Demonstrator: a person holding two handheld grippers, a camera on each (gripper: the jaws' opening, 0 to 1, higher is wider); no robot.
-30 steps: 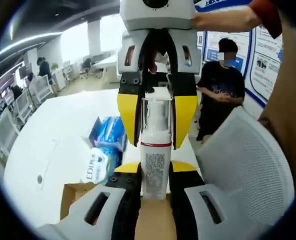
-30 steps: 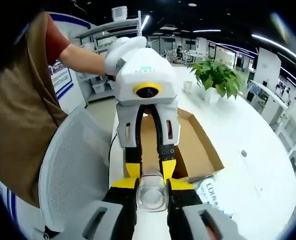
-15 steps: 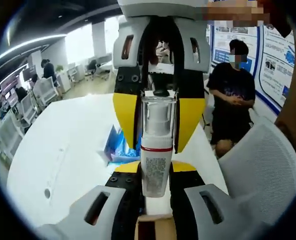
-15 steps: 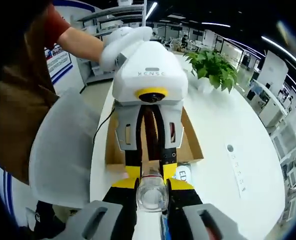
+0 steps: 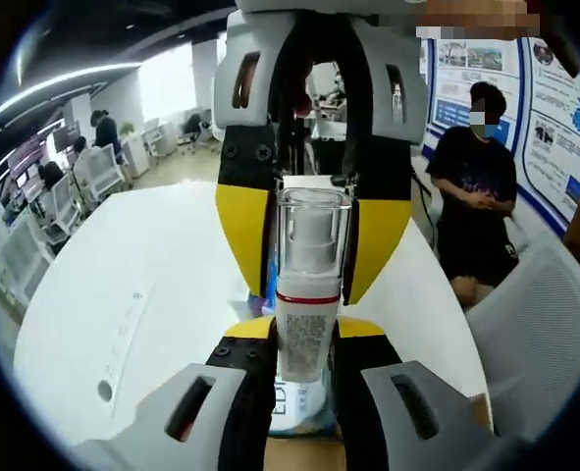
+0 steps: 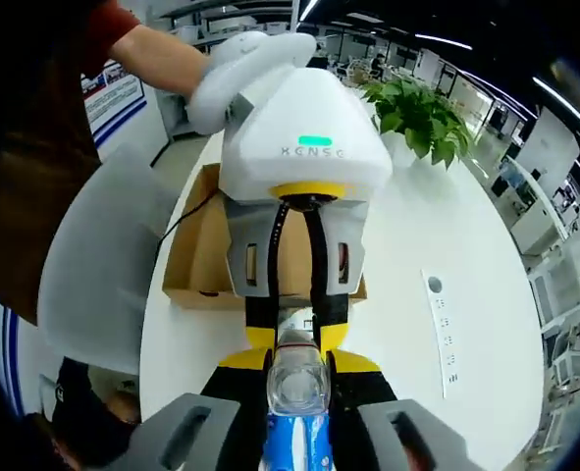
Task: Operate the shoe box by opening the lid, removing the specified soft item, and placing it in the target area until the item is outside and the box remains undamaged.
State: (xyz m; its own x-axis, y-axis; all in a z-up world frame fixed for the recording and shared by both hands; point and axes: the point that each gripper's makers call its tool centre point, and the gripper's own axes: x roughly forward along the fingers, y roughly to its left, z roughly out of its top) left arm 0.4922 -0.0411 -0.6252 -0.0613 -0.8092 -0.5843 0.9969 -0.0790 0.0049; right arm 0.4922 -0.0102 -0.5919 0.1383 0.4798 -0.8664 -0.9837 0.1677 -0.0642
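A white spray bottle point(image 5: 304, 339) with a red band and a clear cap point(image 5: 312, 231) is held in the air between both grippers, which face each other. My left gripper point(image 5: 304, 334) is shut on the bottle's body. My right gripper point(image 5: 314, 235) comes down from the top of the left gripper view, shut on the capped end. In the right gripper view the cap point(image 6: 295, 378) shows end-on between my right gripper's point(image 6: 297, 365) pads, with the left gripper point(image 6: 294, 339) just beyond. The open brown shoe box point(image 6: 196, 255) lies behind on the white table point(image 6: 417, 245).
A blue-and-white packet point(image 5: 291, 412) point(image 6: 294, 442) lies on the table under the bottle. A potted plant point(image 6: 422, 118) stands at the table's far side. A grey mesh chair point(image 5: 545, 334) point(image 6: 93, 265) is beside the table. A person in black point(image 5: 476, 177) stands beyond it.
Both grippers keep hold of the bottle and have carried it away from the box over the table. The box now lies farther back, and the packet has come under the jaws.
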